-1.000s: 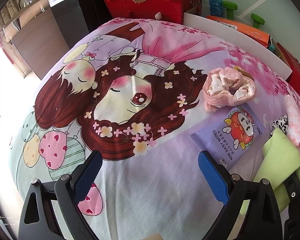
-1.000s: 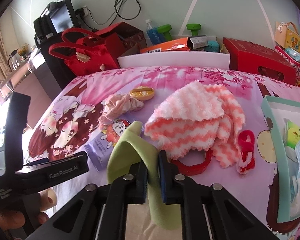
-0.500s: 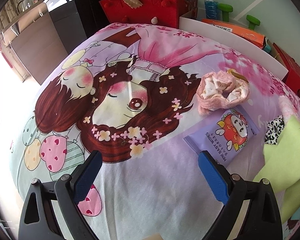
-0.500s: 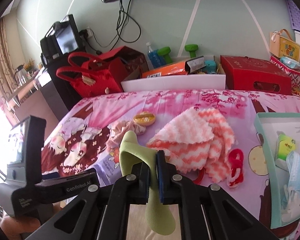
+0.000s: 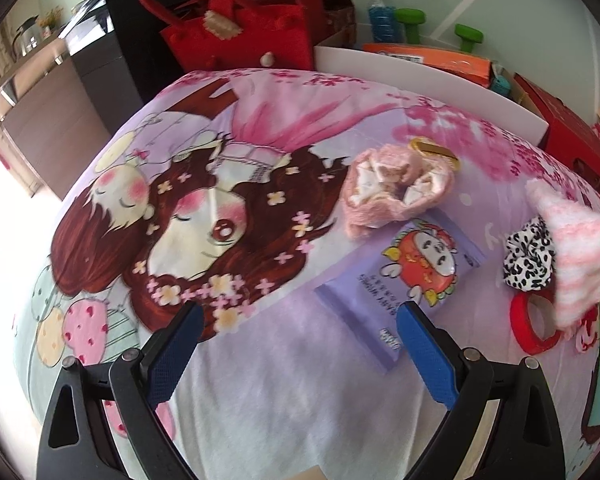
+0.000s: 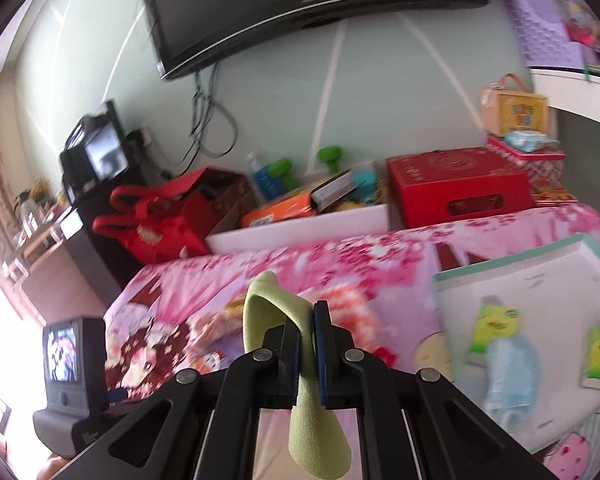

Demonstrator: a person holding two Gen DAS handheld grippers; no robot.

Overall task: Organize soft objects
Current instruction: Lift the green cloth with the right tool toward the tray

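Observation:
My right gripper (image 6: pixel 307 320) is shut on a light green cloth (image 6: pixel 312 424), which hangs from the jaws above the cartoon bedspread (image 6: pixel 380 256). A teal-rimmed white tray (image 6: pixel 540 264) with small packets and a blue cloth lies to the right. My left gripper (image 5: pixel 296 336) is open over the bedspread (image 5: pixel 260 400) with nothing between its blue pads (image 5: pixel 424 352). Ahead of it lie a pink fluffy bundle (image 5: pixel 396 188), a purple wipes pack (image 5: pixel 404 276), a black-and-white scrunchie (image 5: pixel 528 256) and a pink-and-white striped towel (image 5: pixel 576 248).
A red tape ring (image 5: pixel 534 326) lies by the towel. Behind the bed stand a red bag (image 5: pixel 240 36), a white board (image 5: pixel 420 76), an orange box (image 5: pixel 428 56), green dumbbells (image 5: pixel 468 36) and a red box (image 6: pixel 456 184). A television (image 6: pixel 300 4) hangs on the wall.
My right gripper has risen and swung right with the green cloth, now facing the wall and the tray. The green cloth has left the left wrist view, uncovering the scrunchie and tape ring.

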